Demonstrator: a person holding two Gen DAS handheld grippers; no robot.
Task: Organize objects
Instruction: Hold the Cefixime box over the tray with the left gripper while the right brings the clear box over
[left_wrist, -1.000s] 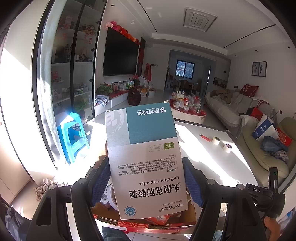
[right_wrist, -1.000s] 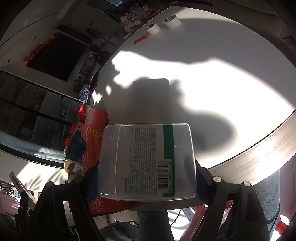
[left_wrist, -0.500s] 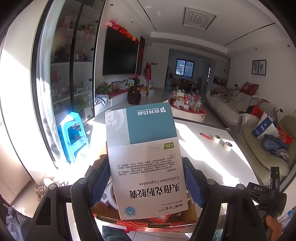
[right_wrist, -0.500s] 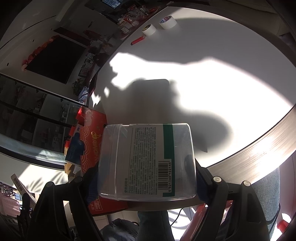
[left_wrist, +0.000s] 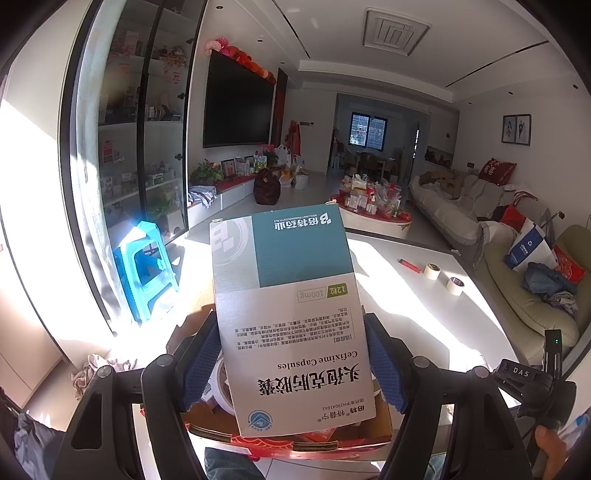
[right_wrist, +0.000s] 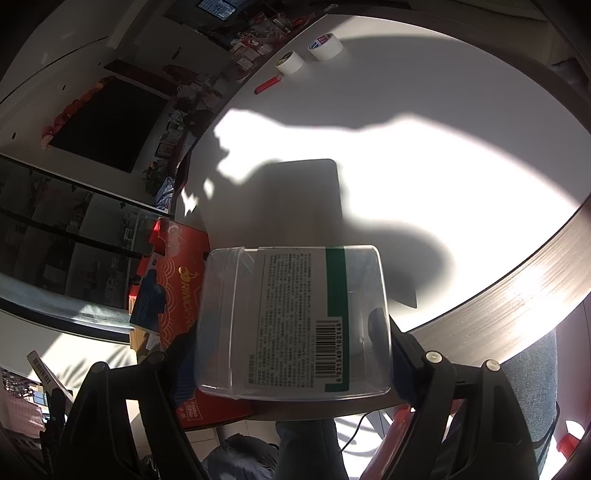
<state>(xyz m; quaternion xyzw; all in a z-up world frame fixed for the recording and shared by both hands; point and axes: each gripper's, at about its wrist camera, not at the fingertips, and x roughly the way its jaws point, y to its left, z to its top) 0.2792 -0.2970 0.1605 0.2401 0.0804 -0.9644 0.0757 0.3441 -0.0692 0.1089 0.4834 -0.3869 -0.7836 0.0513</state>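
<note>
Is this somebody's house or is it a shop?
It looks like somebody's house, in the living room. There is a big television on the wall, a long sofa with cushions, and a glass cabinet full of small things. A white table stands in the sun.

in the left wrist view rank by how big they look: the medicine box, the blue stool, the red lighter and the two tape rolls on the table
1. medicine box, though nearness to the camera inflates it
2. blue stool
3. The two tape rolls and the red lighter look too alike to rank
</note>
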